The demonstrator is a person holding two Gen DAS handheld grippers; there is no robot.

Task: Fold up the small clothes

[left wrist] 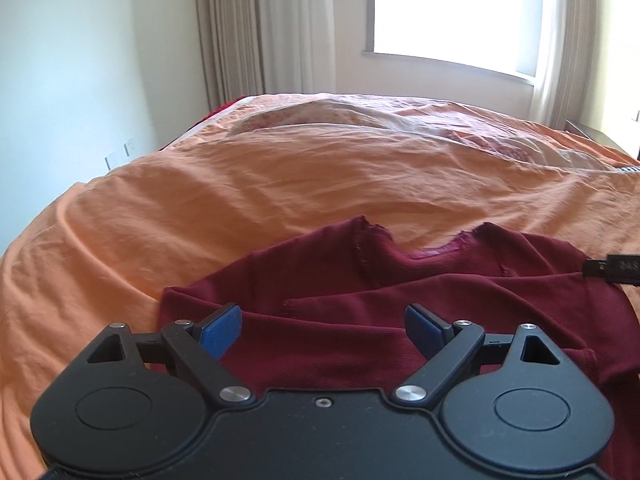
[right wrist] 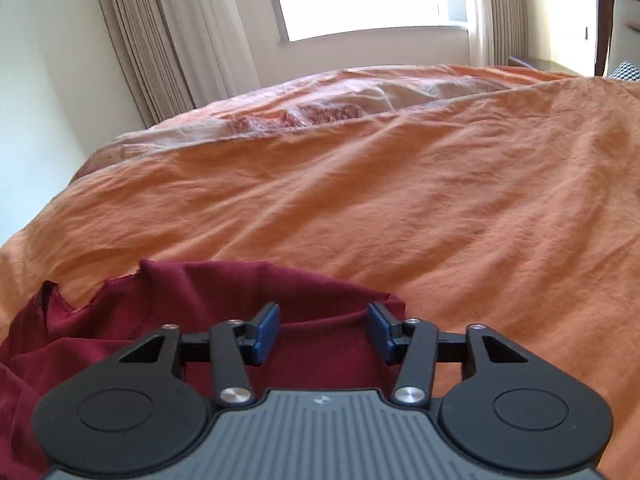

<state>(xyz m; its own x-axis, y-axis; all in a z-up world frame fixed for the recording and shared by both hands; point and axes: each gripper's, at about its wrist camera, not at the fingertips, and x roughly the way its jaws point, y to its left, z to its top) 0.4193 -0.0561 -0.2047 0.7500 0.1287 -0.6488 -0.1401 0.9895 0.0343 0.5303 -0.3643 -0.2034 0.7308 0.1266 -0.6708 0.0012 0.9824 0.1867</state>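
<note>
One garment is in view: a dark red top [left wrist: 400, 280] lying on the orange bedspread [left wrist: 240, 184], at the near edge of the bed, neckline pointing toward 12 o'clock in the left wrist view. Folding appears partly begun at most: a hemmed edge lies doubled across the body of the cloth, running from about 9 to 3 o'clock, but the outline remains irregular, with loose ripples and an uneven neckline. No neat rectangle is formed; most of the work is judged outstanding. Left gripper [left wrist: 323, 330] is spread wide, fingers apart above the red cloth, pinching nothing. Right gripper [right wrist: 324, 332] is likewise spread, poised over the garment's corner, where the red edge meets the bedspread at roughly 1 o'clock of its fingertips; whether the pads touch fabric cannot be told. A dark gripper tip, presumably the right one, enters the left view at 3 o'clock. No other small clothes are visible.
</note>
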